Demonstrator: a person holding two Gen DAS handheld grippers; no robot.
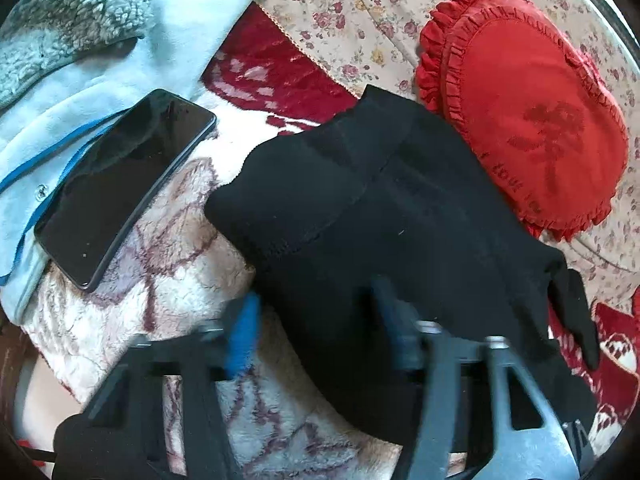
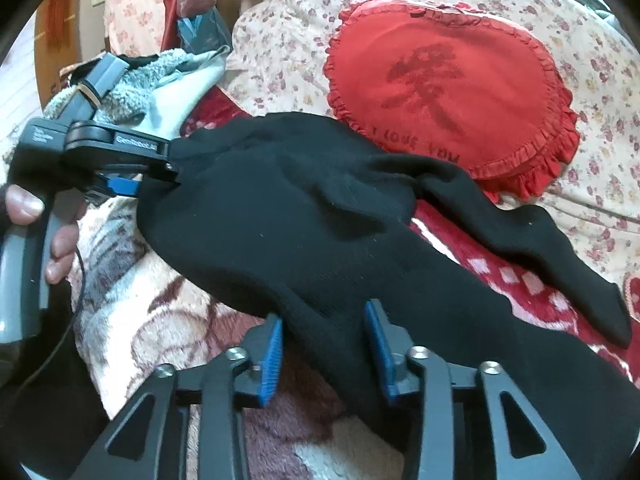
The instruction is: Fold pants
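Note:
Black pants [image 1: 380, 208] lie spread over a plush cream and maroon blanket [image 1: 160, 248], with one leg trailing to the right. My left gripper [image 1: 316, 322] straddles the near edge of the pants. Its blue pads stand apart with flat cloth between them, and the view is blurred. The right wrist view shows this left gripper [image 2: 160, 172] at the left end of the pants [image 2: 300, 220], with a person's hand [image 2: 24, 204] on its handle. My right gripper [image 2: 326, 350] has its blue pads on either side of the pants' near edge, a gap showing and the cloth unpinched.
A black phone [image 1: 124, 184] rests on a light blue fleece garment [image 1: 120, 40] at the left. A red heart-shaped cushion [image 1: 532, 120] [image 2: 448, 88] lies beyond the pants on a floral sheet [image 1: 360, 12]. The blanket [image 2: 160, 320] covers the near side.

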